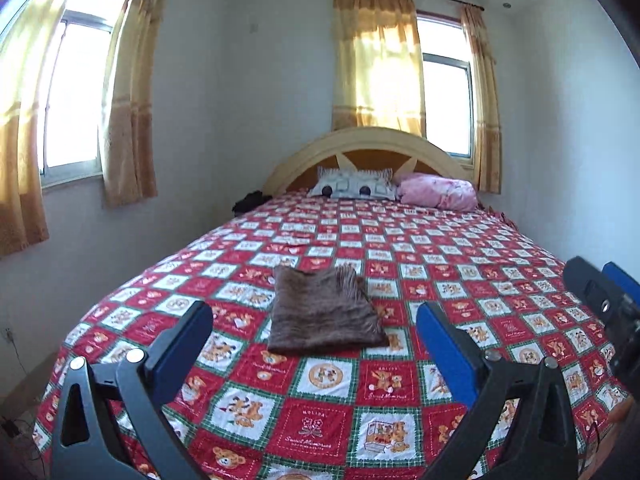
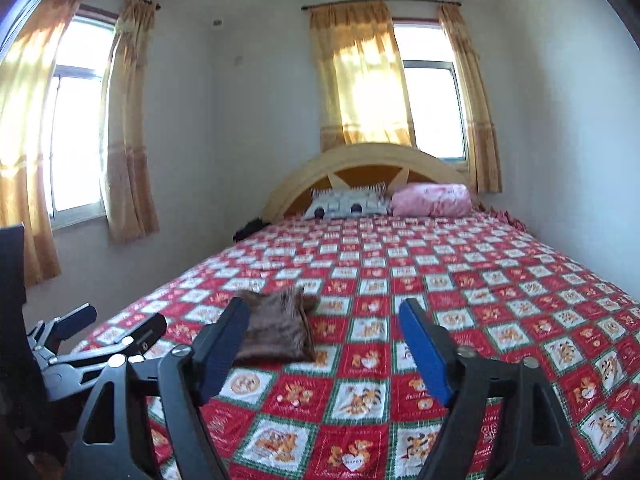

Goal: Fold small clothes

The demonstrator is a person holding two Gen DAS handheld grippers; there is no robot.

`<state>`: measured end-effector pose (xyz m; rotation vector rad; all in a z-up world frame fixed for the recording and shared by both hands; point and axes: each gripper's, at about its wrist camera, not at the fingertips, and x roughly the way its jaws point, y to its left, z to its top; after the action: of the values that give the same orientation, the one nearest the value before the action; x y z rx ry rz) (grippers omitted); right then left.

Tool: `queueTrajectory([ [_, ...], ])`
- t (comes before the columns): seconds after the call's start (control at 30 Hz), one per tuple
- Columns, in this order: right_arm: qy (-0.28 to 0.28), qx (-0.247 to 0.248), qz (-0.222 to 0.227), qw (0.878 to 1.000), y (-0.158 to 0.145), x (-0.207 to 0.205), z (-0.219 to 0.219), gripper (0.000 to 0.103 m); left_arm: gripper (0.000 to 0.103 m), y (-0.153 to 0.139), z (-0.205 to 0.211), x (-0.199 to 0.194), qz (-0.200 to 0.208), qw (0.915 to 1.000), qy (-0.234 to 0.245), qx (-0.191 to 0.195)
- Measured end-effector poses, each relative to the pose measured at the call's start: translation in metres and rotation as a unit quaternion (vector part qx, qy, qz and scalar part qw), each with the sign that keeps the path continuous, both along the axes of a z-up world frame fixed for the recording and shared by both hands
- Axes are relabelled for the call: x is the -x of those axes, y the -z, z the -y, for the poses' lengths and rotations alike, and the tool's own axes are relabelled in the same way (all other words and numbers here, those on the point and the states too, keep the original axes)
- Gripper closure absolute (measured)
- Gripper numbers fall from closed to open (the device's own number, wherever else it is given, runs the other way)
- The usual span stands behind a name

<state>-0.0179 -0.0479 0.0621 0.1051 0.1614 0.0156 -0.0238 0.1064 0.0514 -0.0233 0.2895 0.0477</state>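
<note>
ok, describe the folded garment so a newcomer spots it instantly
Start at the bed with its red checked teddy-bear quilt. On the near half, left of centre, lies the folded brown garment. It is the only plain, dark, fuzzy thing there; the pillows sit far off at the headboard.

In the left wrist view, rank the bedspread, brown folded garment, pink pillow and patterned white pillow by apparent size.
1. Bedspread, by far the largest.
2. Brown folded garment.
3. Pink pillow and patterned white pillow look about alike; not ranked.
The garment lies nearer the camera, so its lead over the pillows is unsure.
</note>
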Motion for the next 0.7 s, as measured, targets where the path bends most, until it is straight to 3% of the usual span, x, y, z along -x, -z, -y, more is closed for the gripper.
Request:
queueTrajectory([
  [0.1, 0.011, 0.005, 0.02, 1.0, -0.009, 0.011, -0.004, 0.014, 0.0, -0.006, 0.004, 0.007, 0.01, 0.9997, -0.014, -0.017],
  [0.23, 0.01, 0.008, 0.013, 1.0, -0.007, 0.013, -0.011, 0.014, 0.0, -0.009, 0.009, 0.016, 0.011, 0.9966, -0.07, -0.043],
  [0.43, 0.011, 0.021, -0.008, 1.0, 0.004, 0.014, -0.02, 0.014, 0.0, -0.012, 0.006, 0.024, 0.023, 0.997, -0.064, -0.036],
  [0.7, 0.017, 0.018, 0.007, 1.0, 0.001, 0.022, -0.02, 0.014, 0.0, -0.015, 0.008, 0.029, 0.029, 0.996, -0.073, -0.043],
])
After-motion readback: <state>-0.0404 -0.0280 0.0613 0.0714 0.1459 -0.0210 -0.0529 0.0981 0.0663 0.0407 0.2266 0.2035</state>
